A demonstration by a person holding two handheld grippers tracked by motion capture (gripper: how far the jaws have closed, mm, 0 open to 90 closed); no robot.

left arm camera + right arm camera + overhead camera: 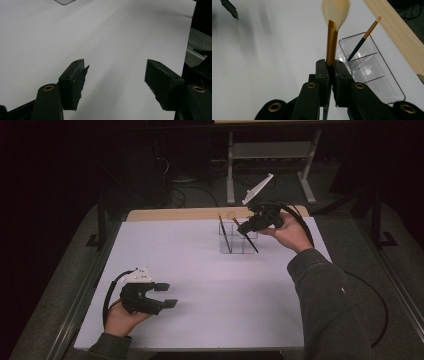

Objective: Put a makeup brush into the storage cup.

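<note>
The right gripper (331,65) is clamping a makeup brush (332,40) by its gold ferrule, the fingers (322,75) closing tightly on both sides of it; the pale bristle head is fanning out above the fingertips and the dark handle is running down behind them. In the high view the right gripper (248,228) is hovering at the far right of the white worktop (200,270), directly above the clear acrylic organizer (239,239), and the brush handle (248,241) is slanting down across the organizer's front wall. The clear acrylic organizer (374,75) is showing internal dividers, and a second, thinner brush (364,37) with a dark handle and gold ferrule is leaning in its far compartment. Whether the held brush is touching the organizer is not determinable. The left gripper (167,295) is resting in the person's hand at the near left of the worktop, well apart from the organizer. Its fingers (75,86) are standing spread apart with nothing between them, over the bare white worktop (112,37)
</note>
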